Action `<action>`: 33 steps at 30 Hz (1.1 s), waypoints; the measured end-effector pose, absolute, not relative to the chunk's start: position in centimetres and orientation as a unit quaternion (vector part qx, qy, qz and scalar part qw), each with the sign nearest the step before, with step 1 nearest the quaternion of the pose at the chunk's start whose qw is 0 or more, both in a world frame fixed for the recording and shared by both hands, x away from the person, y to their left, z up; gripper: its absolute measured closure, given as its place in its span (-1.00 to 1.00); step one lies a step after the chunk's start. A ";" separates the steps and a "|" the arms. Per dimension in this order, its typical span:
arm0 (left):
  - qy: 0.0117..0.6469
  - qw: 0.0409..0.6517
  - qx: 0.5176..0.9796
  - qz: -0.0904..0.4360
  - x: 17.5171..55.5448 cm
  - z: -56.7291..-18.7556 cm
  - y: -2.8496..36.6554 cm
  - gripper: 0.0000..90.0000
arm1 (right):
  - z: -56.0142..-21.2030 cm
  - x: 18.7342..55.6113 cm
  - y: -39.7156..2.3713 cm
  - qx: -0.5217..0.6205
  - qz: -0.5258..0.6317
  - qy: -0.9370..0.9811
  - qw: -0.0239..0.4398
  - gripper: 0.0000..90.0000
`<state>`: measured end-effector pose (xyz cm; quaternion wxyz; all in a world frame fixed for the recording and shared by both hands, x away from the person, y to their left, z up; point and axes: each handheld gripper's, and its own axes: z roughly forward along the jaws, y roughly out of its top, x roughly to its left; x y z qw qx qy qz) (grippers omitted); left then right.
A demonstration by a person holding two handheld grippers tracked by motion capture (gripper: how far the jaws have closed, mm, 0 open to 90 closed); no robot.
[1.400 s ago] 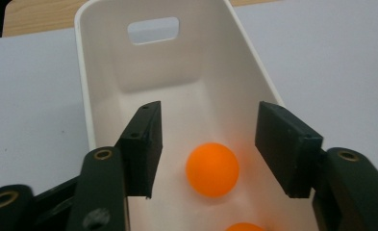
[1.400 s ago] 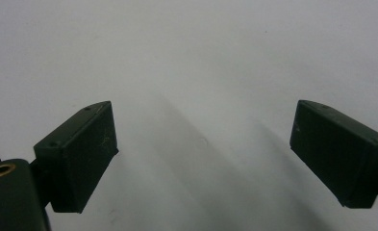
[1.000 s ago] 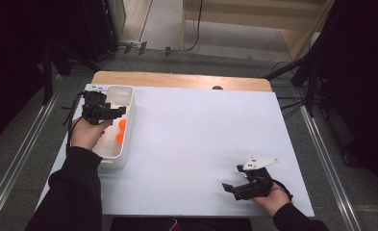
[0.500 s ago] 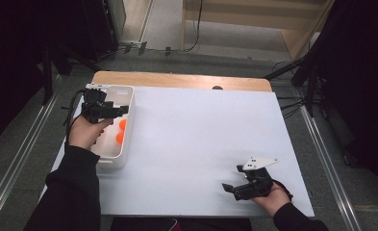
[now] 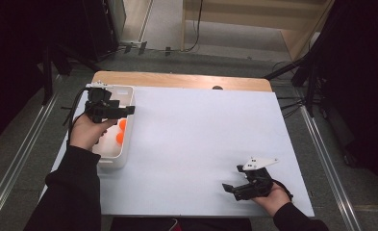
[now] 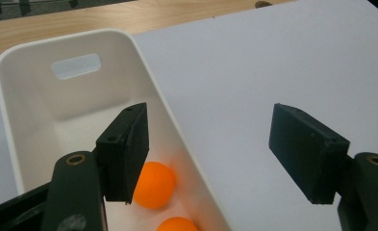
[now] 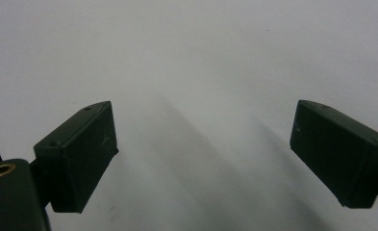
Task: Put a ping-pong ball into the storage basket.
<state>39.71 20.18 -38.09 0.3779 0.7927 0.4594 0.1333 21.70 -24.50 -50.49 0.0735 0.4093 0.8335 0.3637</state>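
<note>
High view showed my left gripper [image 5: 110, 109] poised over the white bin [image 5: 121, 161] at the table's [image 5: 201, 139] left edge, jaws apart and gripping nothing; they had just been spreading wider with nothing between them. Two orange balls [image 5: 120, 131] lay inside the bin, close against its right-hand wall, and the left gripper view had one ball [image 6: 153, 184] just below my left jaw. I judged this the moment just after a drop into the bin. Next I would need to lift clear of the rim without clipping that wall. My right gripper [image 5: 239, 186] rested low near the table's front right corner, jaws parted and empty. Between the two lay broad bare white surface, plenty of room to travel.
</note>
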 end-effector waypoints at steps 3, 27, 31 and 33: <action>0.454 0.378 0.796 0.133 39.6 -37.8 20.0 -0.32 | -50.5 21.7 -24.5 0.409 0.362 0.835 0.071 -0.83; 0.408 0.403 0.814 0.089 38.3 -37.1 17.4 -0.32 | -50.5 21.7 -24.4 0.405 0.360 0.838 0.073 -0.83; 0.402 0.410 0.815 0.076 38.1 -37.3 16.9 -0.32 | -50.5 21.7 -24.4 0.405 0.360 0.837 0.072 -0.83; 0.396 0.417 0.815 0.068 38.0 -37.3 16.7 -0.32 | -50.5 21.7 -24.4 0.405 0.360 0.837 0.072 -0.83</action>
